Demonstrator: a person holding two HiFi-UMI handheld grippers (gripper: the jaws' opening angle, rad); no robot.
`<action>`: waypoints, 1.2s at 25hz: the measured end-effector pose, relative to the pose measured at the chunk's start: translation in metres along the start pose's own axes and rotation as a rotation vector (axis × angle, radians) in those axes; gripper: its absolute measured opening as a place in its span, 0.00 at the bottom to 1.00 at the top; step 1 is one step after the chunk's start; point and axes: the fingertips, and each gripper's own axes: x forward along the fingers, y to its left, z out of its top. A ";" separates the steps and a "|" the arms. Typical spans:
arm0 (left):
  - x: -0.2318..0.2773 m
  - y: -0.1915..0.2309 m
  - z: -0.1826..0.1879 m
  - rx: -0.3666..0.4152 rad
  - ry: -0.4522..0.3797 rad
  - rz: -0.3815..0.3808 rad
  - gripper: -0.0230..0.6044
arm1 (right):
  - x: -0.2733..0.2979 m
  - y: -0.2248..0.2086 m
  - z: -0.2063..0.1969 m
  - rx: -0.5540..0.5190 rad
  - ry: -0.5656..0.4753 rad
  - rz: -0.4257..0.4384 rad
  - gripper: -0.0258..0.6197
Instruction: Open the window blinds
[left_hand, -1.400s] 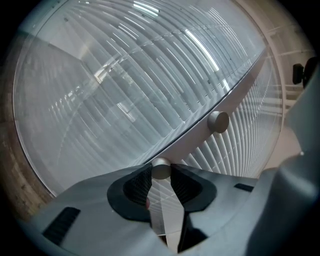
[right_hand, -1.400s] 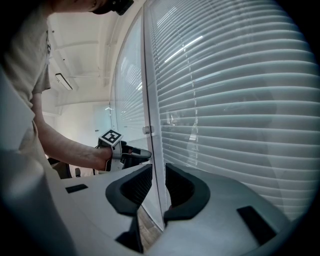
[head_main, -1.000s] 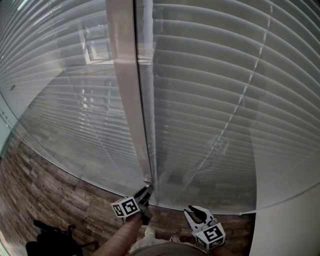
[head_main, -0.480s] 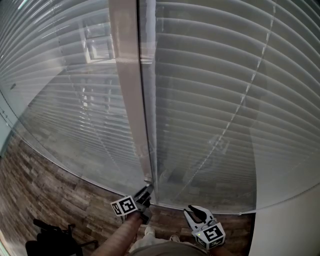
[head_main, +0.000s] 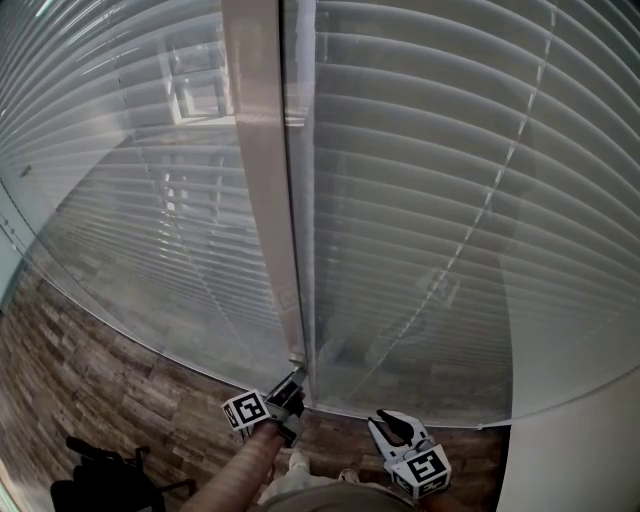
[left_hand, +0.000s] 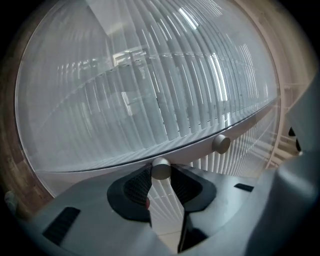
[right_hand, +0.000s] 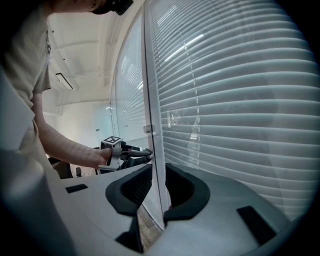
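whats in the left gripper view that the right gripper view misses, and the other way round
Only the left gripper view: the round silver knob clamped in the left claw. Only the right gripper view: the person's forearm, the left claw seen from outside, and the right claw open and empty. Both: the white blind slats.

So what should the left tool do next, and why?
Probably roll the left tool to twist the small round knob that it grips on the window frame. That knob likely tilts the slats, which look closed. The right tool hangs open, holding nothing.
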 end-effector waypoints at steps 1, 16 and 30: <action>0.001 -0.002 0.000 -0.023 -0.004 -0.022 0.25 | 0.000 0.000 0.000 0.000 0.000 0.001 0.17; -0.001 0.003 0.001 -0.295 -0.044 -0.164 0.25 | 0.002 0.002 0.000 0.000 0.001 0.004 0.17; -0.005 0.002 0.000 0.689 0.093 0.258 0.45 | 0.003 0.003 -0.003 0.010 0.008 0.004 0.17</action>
